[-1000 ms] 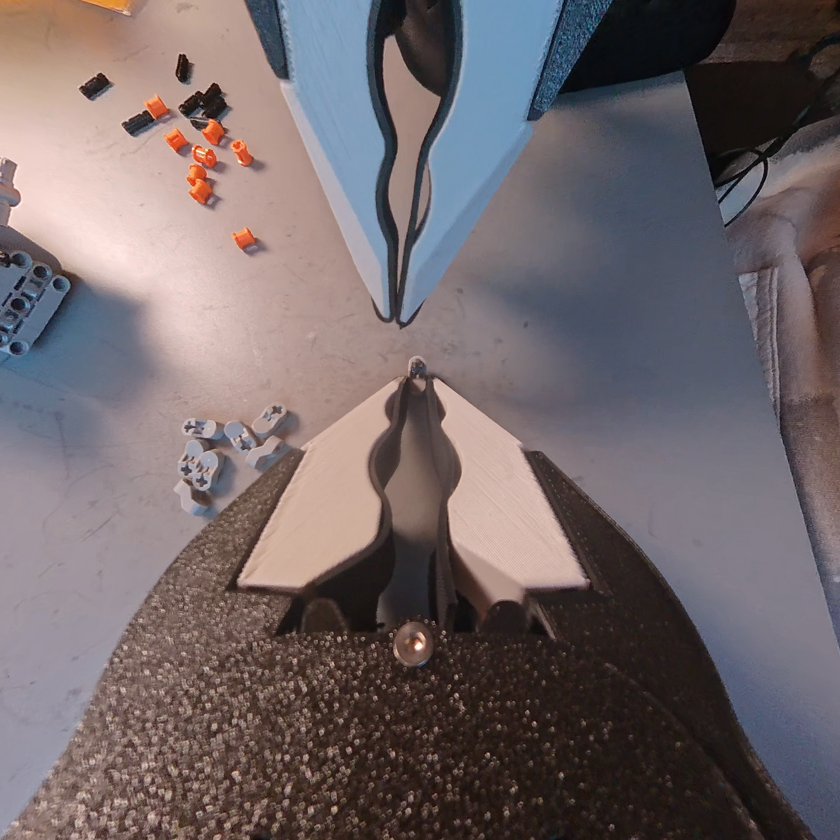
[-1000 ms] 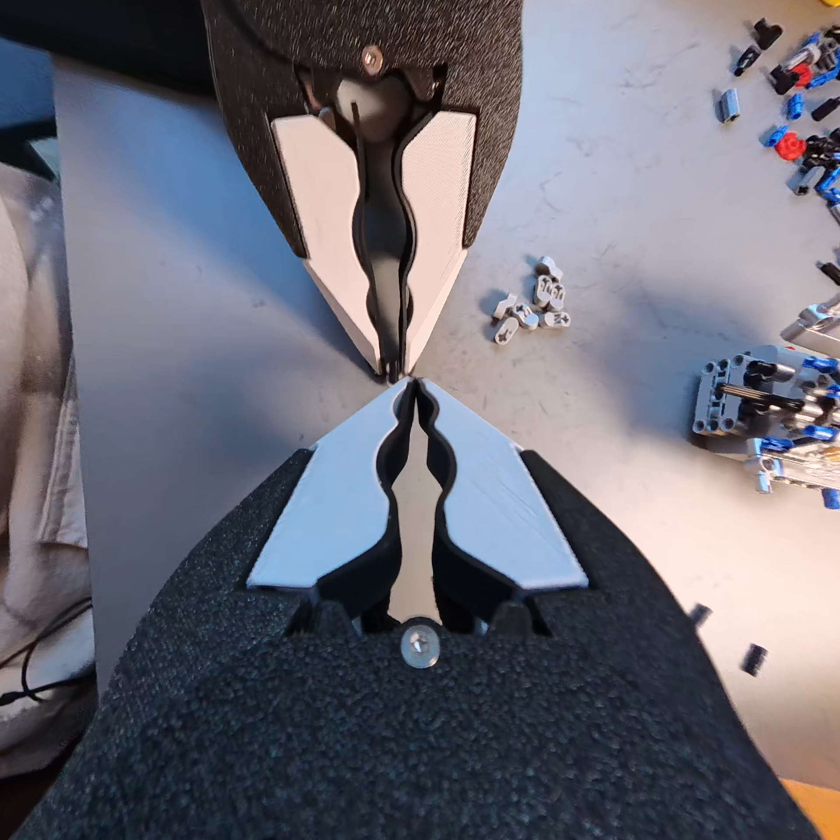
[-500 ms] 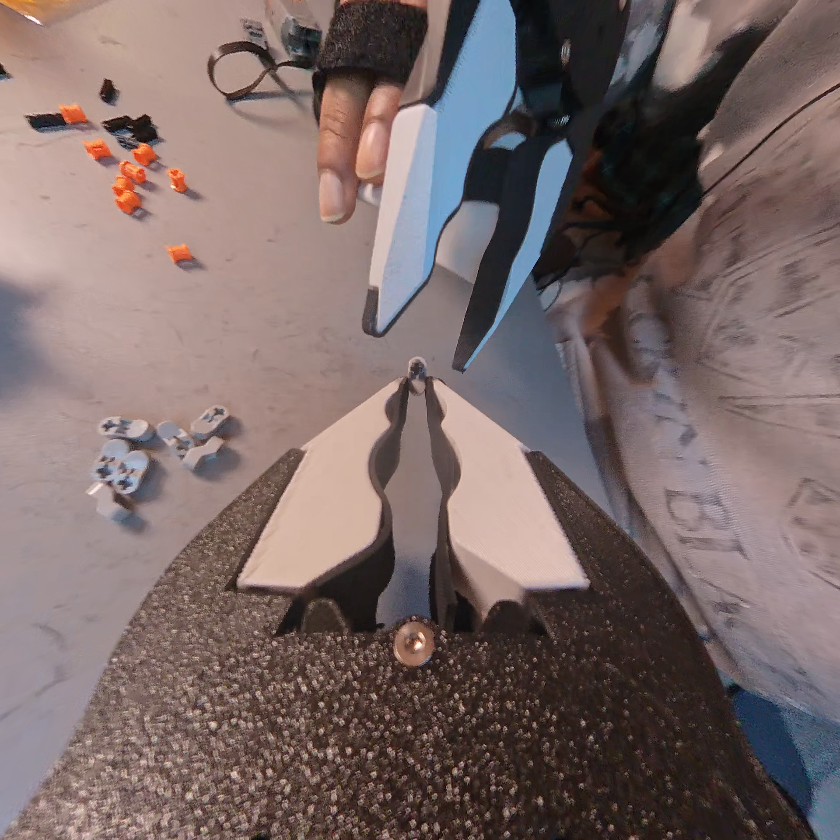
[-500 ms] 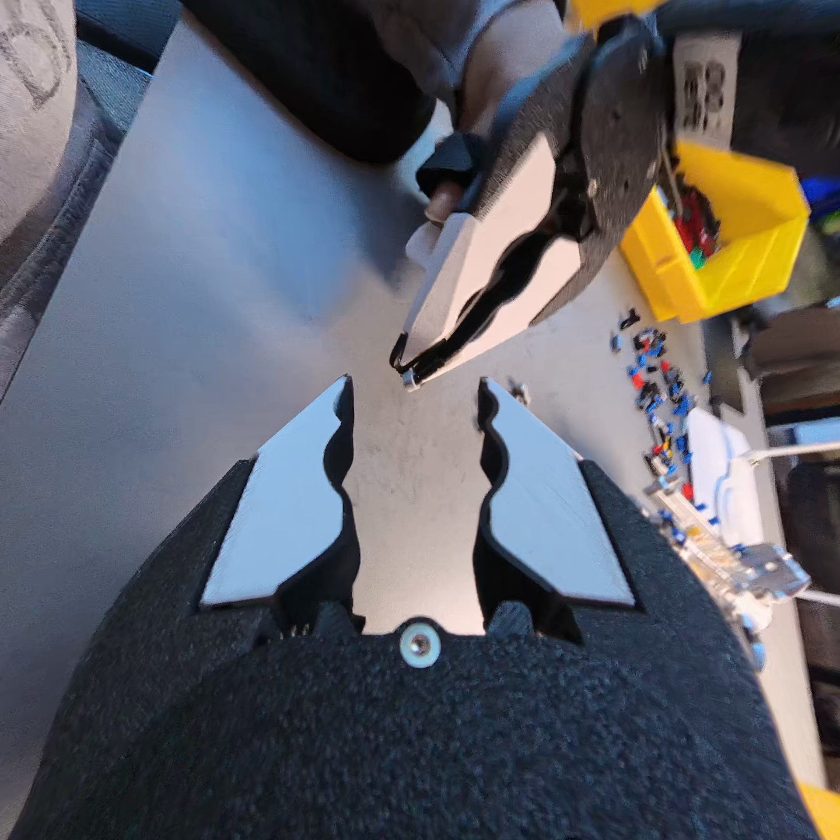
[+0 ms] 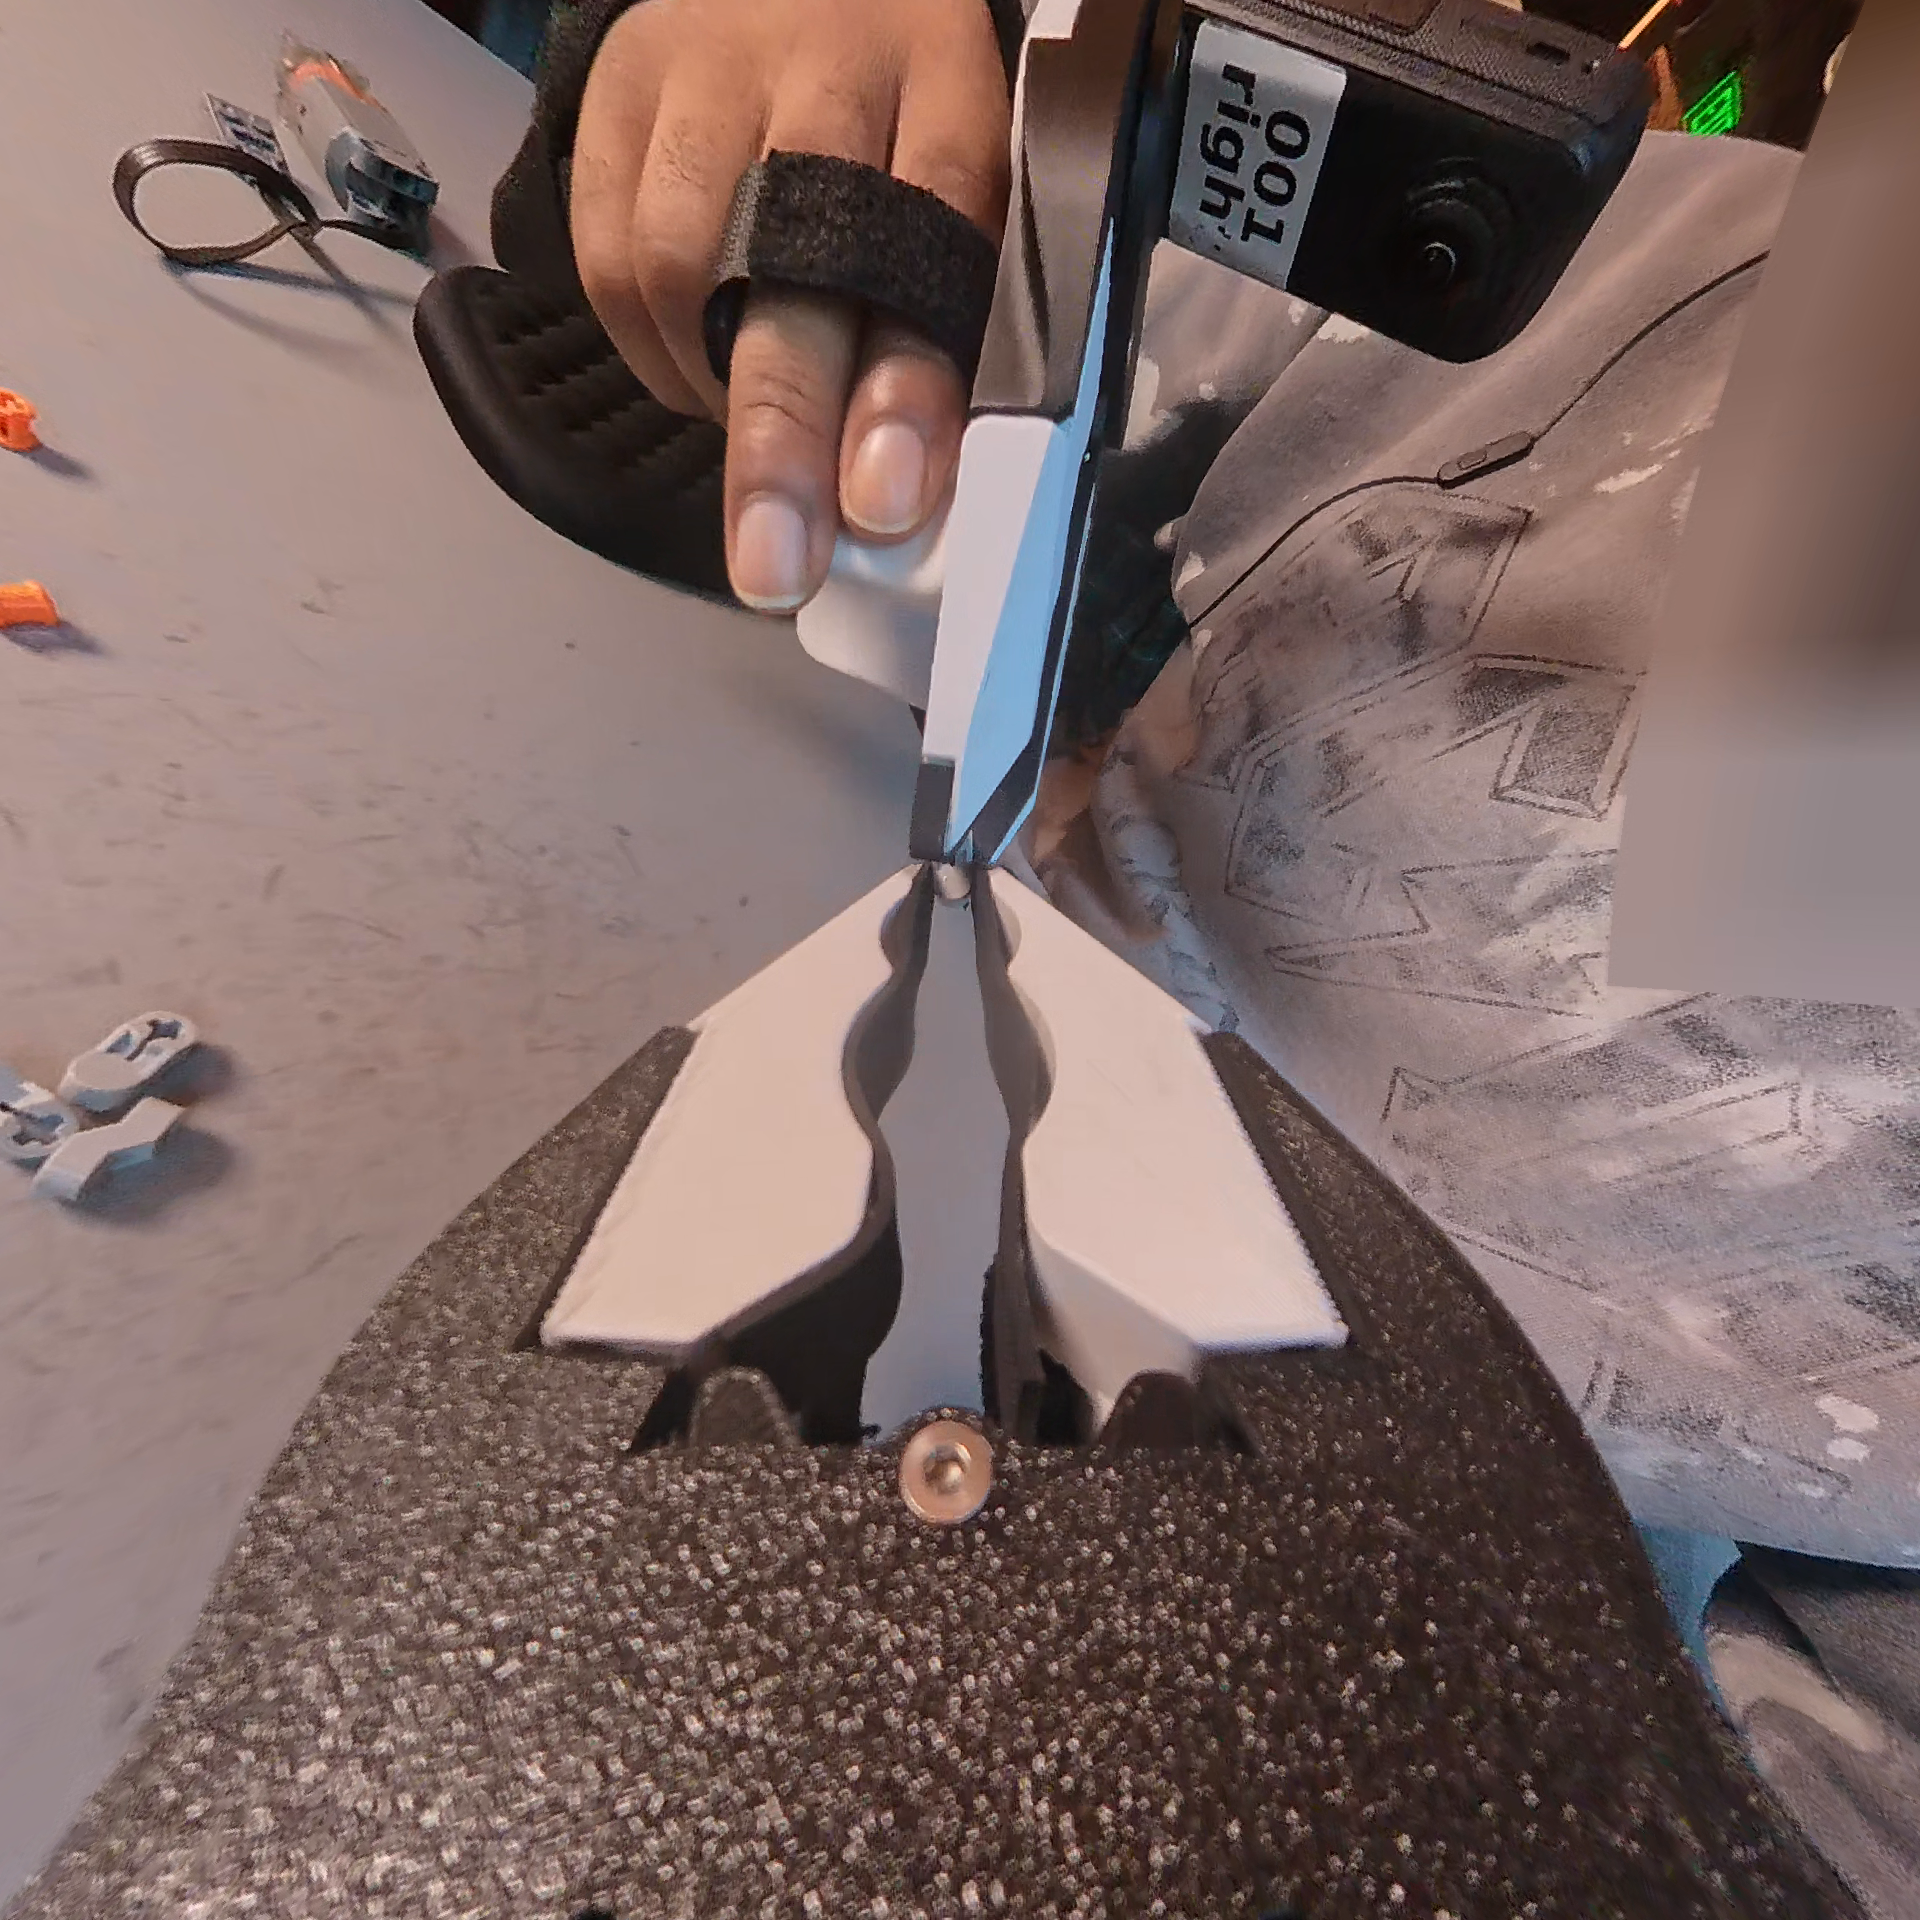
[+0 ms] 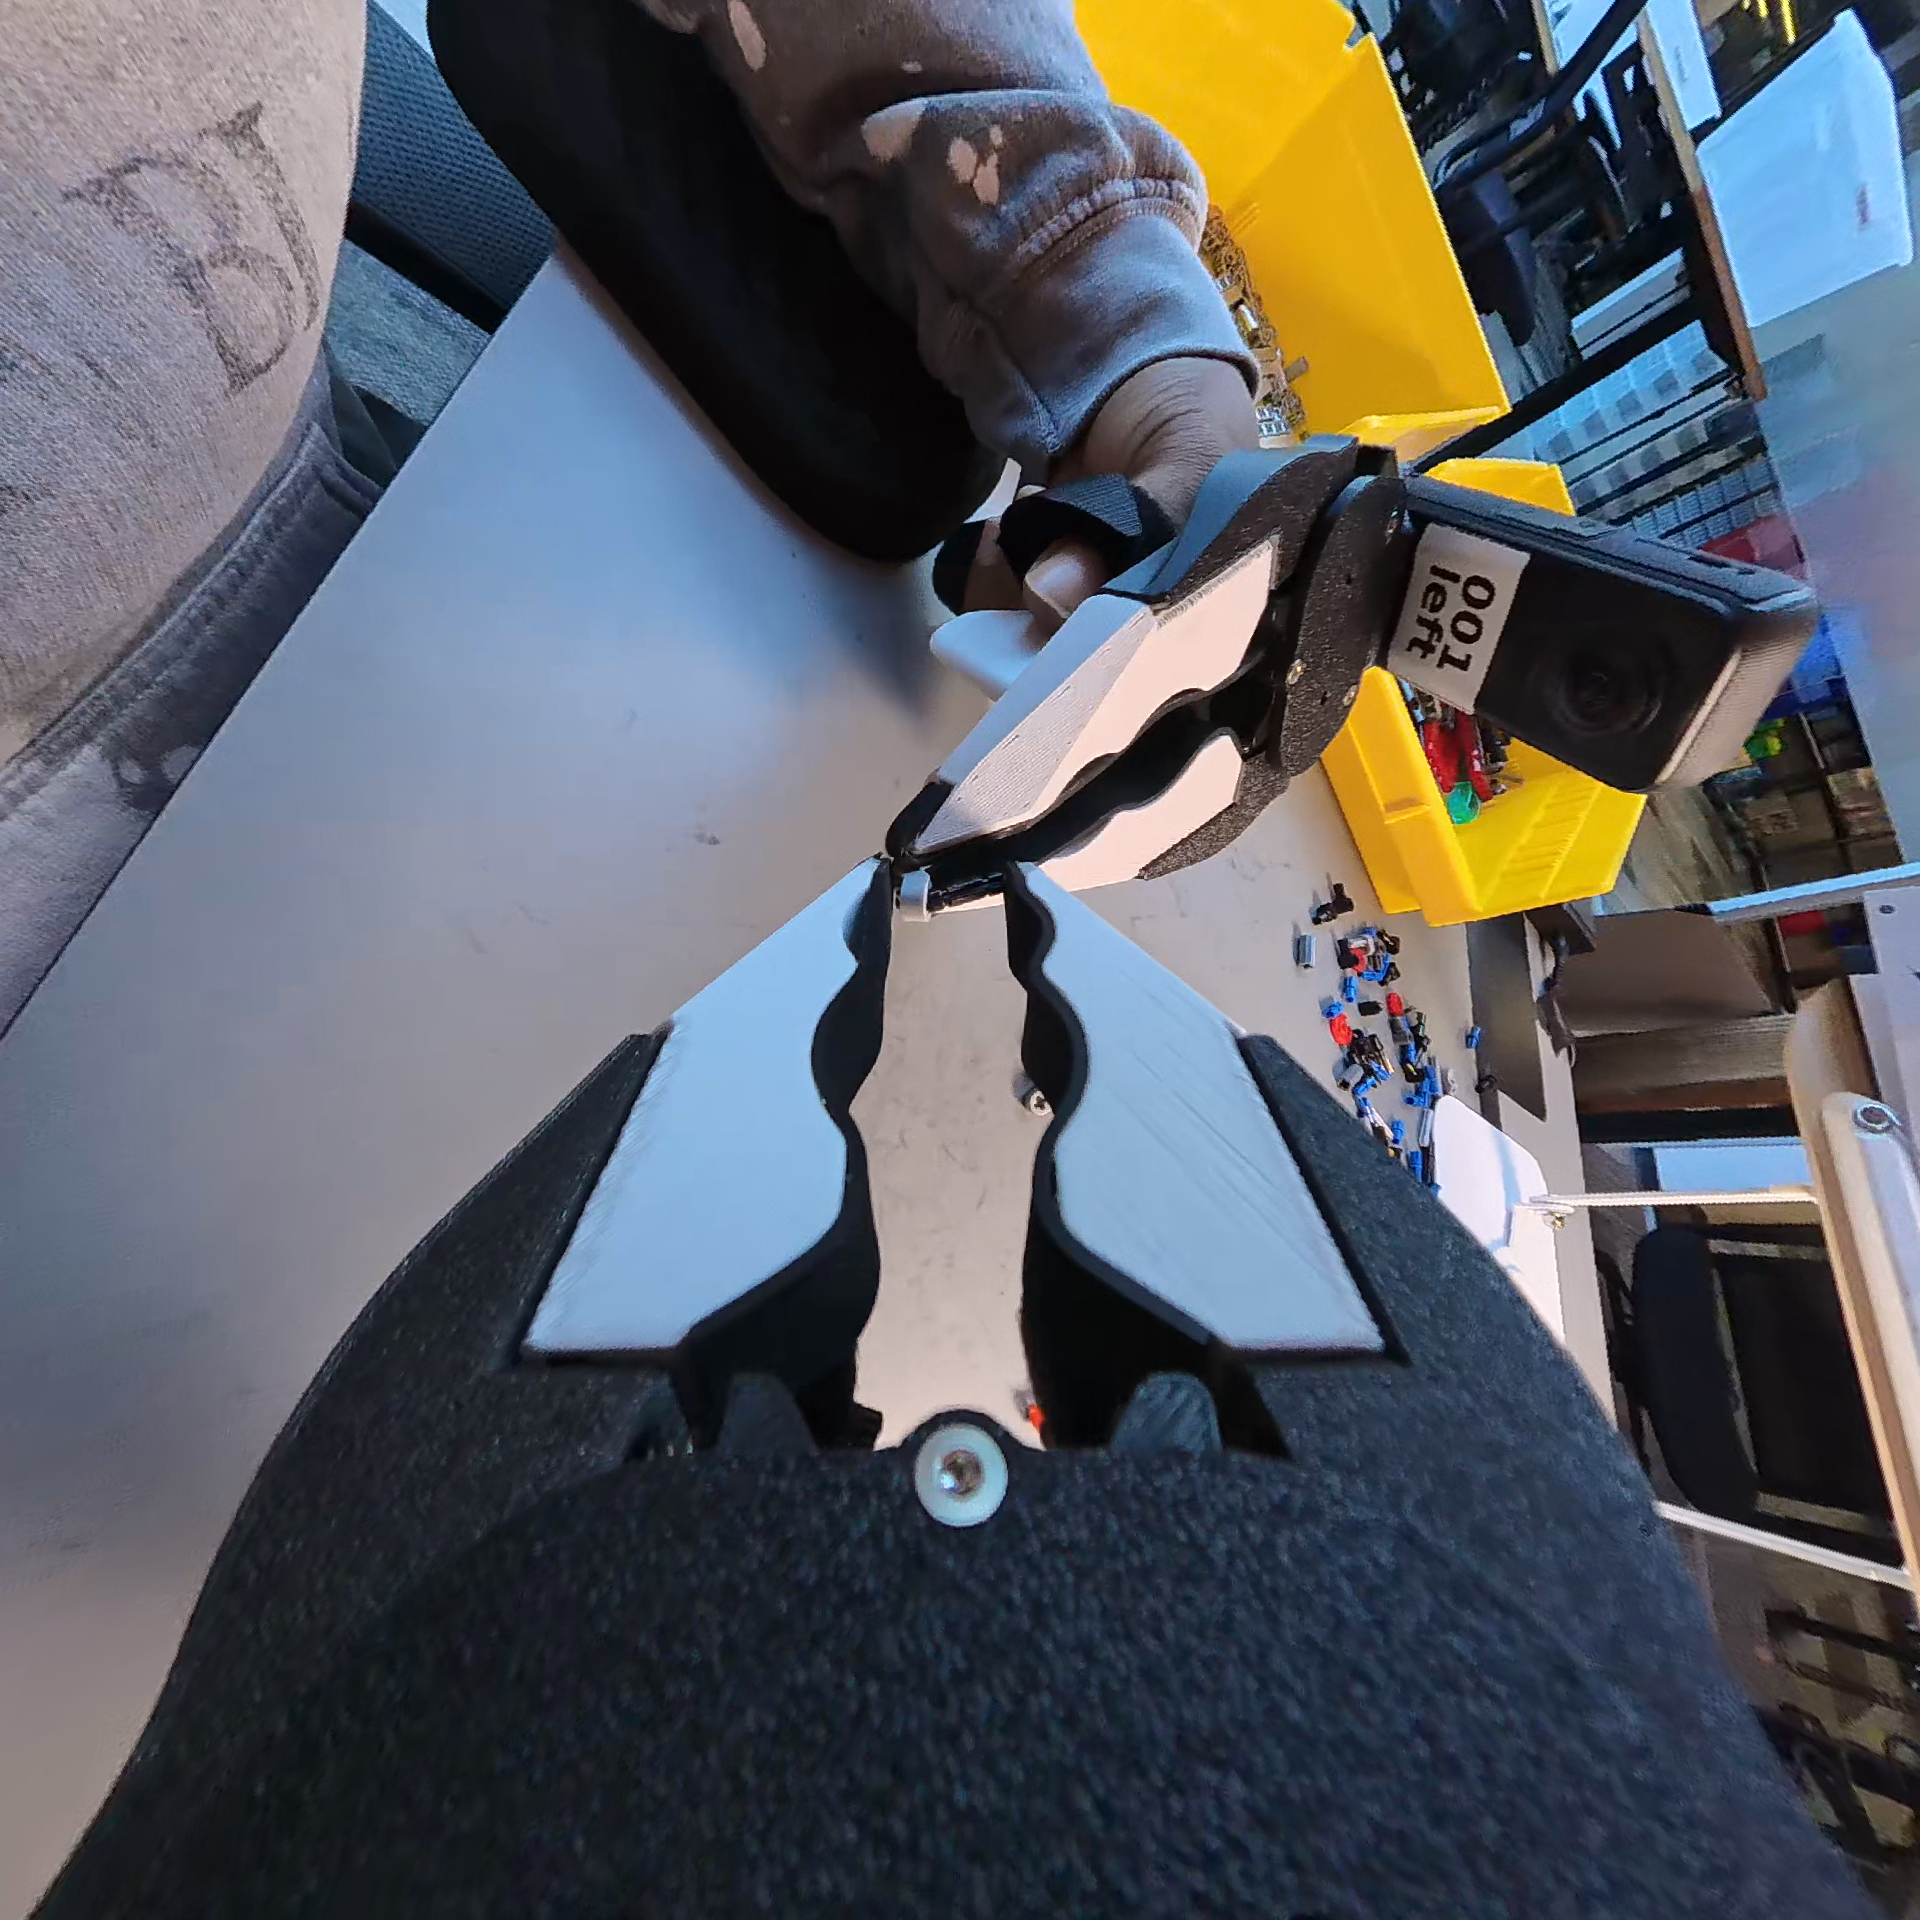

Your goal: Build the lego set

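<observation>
A: Two grippers meet tip to tip above your grey worktop. What does each carry?

B: Your left gripper is clenched on a small grey piece, pinched at its very tips. Your right gripper stands released, its jaws parted; one fingertip touches that same piece, seen in the right wrist view.

A: And about them, largest first?

B: Yellow bins stand at the far edge, well apart from the tips. Next, a loose scatter of blue, black and red parts. Smaller still, grey connectors lie to your left, and orange pieces lie beyond them.
</observation>
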Motion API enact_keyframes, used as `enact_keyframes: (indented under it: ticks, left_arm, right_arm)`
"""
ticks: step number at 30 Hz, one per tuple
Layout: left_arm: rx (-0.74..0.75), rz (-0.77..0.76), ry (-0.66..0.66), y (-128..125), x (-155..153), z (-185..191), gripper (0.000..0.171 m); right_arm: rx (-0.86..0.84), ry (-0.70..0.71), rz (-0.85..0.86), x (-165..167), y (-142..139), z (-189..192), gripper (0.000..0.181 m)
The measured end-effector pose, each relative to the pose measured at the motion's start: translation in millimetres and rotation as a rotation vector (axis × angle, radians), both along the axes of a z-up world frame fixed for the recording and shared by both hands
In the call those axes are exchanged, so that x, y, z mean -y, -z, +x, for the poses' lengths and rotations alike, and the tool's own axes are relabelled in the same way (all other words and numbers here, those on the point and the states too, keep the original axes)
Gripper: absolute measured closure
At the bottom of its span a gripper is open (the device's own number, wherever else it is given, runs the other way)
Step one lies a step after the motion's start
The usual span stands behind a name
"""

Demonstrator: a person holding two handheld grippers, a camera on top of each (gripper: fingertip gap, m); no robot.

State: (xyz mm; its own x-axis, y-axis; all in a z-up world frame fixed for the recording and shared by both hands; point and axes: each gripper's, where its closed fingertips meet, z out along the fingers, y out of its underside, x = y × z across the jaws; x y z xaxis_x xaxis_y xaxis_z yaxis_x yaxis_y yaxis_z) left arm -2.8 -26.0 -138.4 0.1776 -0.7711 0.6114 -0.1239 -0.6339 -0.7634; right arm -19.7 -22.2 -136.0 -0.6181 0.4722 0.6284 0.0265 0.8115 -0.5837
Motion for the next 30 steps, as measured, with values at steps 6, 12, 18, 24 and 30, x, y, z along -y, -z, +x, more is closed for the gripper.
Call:
enact_keyframes:
  ticks: [6, 12, 18, 24, 30]
  left_arm:
    - [0.08, -0.009, -0.015, -12.3, -2.1, -2.1, 0.167]
    - [0.148, 0.015, -0.046, -25.7, -5.5, -3.9, 0.167]
    - [0.226, 0.075, -0.1, -45.0, -11.6, -6.9, 0.168]
    - [0.198, 0.114, -0.143, -46.8, -15.7, -7.3, 0.167]
    - [0.166, 0.05, -0.228, -31.4, -32.0, -13.9, 0.167]
  right_arm:
    - [-0.086, 0.045, -0.03, -3.4, -13.2, -2.1, 0.161]
    - [-0.173, 0.088, -0.064, -7.4, -27.0, -3.1, 0.161]
    - [-0.264, 0.123, -0.077, -11.4, -40.8, -2.6, 0.175]
    - [-0.274, 0.139, -0.096, -15.5, -41.8, -3.5, 0.174]
    - [-0.2, 0.211, -0.12, -33.8, -23.3, -10.6, 0.174]
